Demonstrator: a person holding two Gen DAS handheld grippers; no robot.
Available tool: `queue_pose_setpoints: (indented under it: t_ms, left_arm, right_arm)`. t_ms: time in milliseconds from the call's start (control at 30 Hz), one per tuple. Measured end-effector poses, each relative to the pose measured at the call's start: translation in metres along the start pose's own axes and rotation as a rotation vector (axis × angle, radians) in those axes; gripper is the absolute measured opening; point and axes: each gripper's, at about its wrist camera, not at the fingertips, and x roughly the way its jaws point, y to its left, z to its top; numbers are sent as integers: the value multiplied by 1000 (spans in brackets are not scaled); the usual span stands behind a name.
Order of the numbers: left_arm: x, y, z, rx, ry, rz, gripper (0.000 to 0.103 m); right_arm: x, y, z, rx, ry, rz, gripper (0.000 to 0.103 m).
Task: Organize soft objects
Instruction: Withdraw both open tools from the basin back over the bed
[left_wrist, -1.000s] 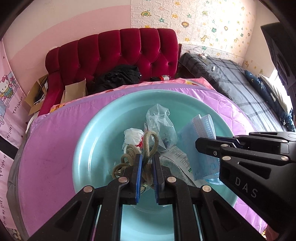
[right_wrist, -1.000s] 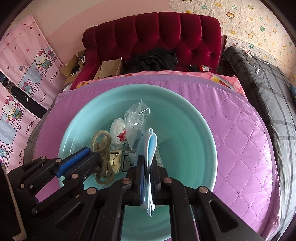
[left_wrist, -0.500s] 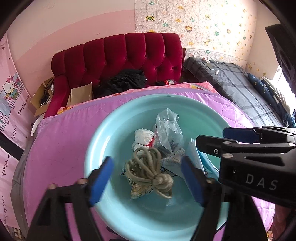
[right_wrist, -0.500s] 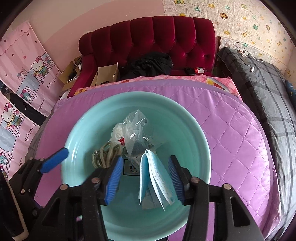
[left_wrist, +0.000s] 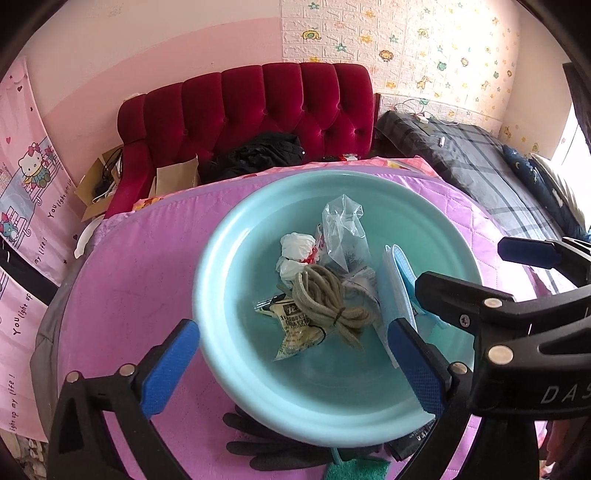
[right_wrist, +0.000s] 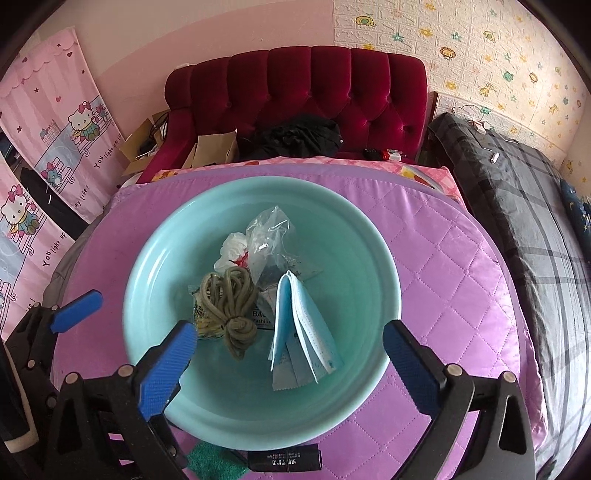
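Red tufted sofa (right_wrist: 295, 96) against pink wall (right_wrist: 184, 33), plaid bed (right_wrist: 517, 192) beside.

A basin (right_wrist: 373, 258) sits on a quilted mat (right_wrist: 461, 295). In the basin, a coiled rope (right_wrist: 231, 299) lies at nine o'clock on a printed packet (right_wrist: 201, 314). A folded face mask (right_wrist: 303, 328) lies at five o'clock, a clear plastic bag (right_wrist: 269, 240) at twelve, with a crumpled wad (right_wrist: 231, 251) to its left. A glove (left_wrist: 280, 446) and a sponge (left_wrist: 354, 470) lie beneath the rim at six. A tufted sofa (right_wrist: 332, 85) stands behind the mat and a bed (right_wrist: 517, 192) at two o'clock.
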Motion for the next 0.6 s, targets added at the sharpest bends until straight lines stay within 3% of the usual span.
queue_pose_setpoints:
  t_ms: [600]
  left_arm:
    - [-56, 2, -65, -27, -17, 33, 103]
  right_arm:
    - [-53, 6, -65, -57, -19, -40, 103]
